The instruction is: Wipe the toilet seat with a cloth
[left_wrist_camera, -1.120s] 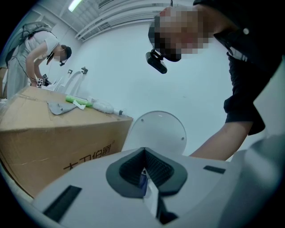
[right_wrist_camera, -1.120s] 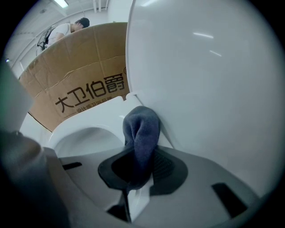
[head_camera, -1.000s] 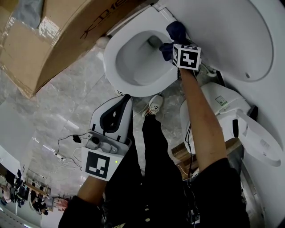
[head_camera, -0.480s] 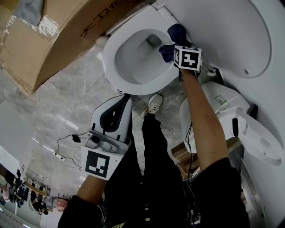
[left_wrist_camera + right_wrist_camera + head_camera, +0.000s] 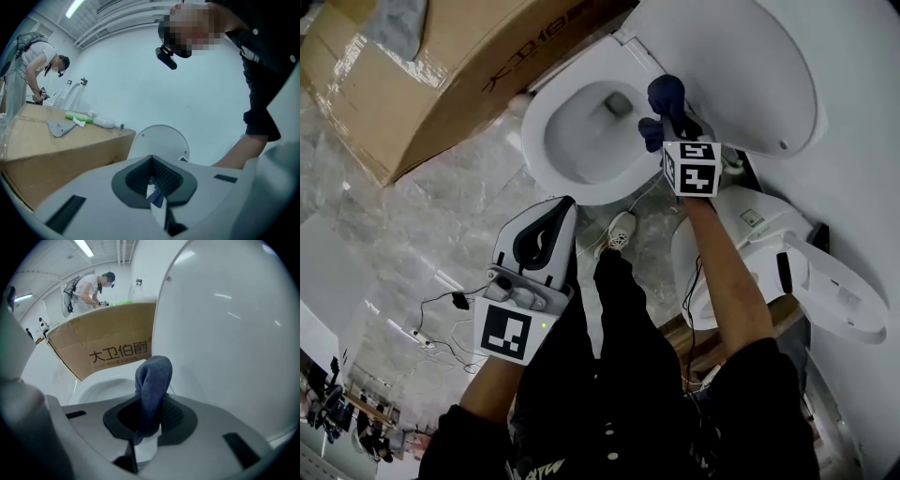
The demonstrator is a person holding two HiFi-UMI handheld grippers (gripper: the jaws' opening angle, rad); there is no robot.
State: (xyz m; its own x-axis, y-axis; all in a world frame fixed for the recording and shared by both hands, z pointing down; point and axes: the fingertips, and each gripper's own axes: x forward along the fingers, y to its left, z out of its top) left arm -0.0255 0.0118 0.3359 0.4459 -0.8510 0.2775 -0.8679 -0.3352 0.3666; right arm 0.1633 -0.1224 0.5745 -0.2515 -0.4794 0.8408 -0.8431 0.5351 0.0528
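- Cloth (image 5: 667,98): dark blue, soft and light, probably floppy. It folds into a loop sticking out past the right gripper (image 5: 675,131) jaws.
- Those jaws are clamped on the bunched middle of the cloth. That looks like a fair hold, with enough loose fabric left to press flat.
- The cloth sits at the back right of the toilet seat (image 5: 581,192), just below the raised lid (image 5: 741,66). Contact with the seat isn't clear.
- Right arm is stretched straight out toward the bowl.
- Left gripper (image 5: 561,204) is held back near the body, jaws together and holding nothing, pointing toward the front of the seat.
- The glazed seat is likely slick, so the cloth should slide easily.
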